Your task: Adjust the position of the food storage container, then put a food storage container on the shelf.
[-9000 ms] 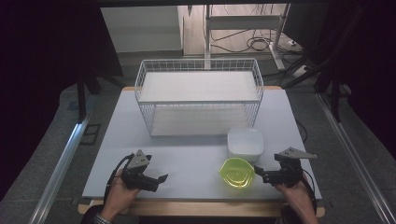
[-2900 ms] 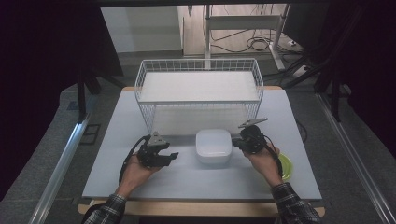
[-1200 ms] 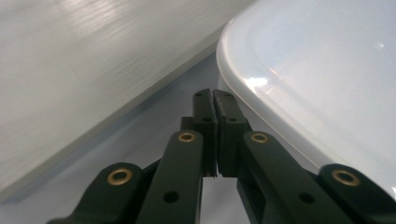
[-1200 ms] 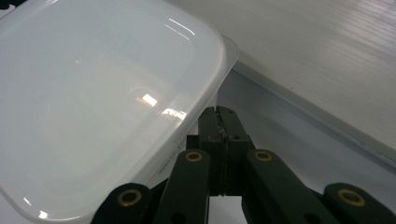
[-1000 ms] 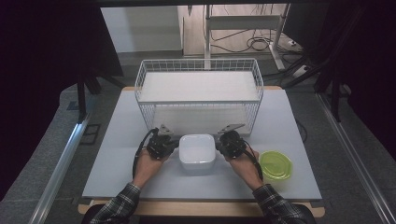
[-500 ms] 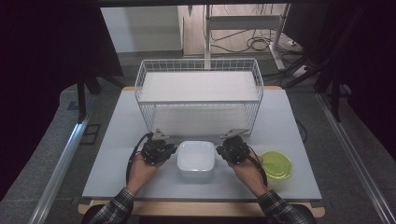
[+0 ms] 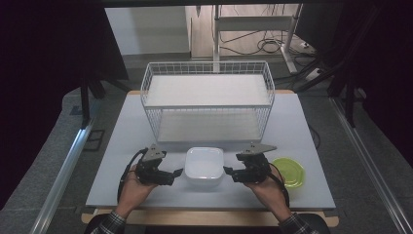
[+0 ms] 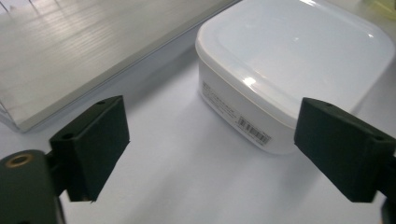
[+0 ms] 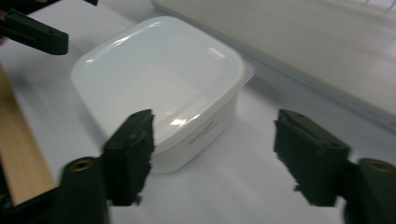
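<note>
A white lidded plastic container [image 7: 204, 166] sits on the bench [image 7: 122, 146] near the middle of its front edge, just in front of the white wire basket [image 7: 208, 105]. The left gripper [image 7: 171, 175] lies just to the container's left and the right gripper [image 7: 229, 172] just to its right, both apart from it. Each has just been opening its jaws, which now stand wide with nothing between them. A yellow-green lid [image 7: 290, 172] lies flat beyond the right gripper, toward the bench's right edge.
</note>
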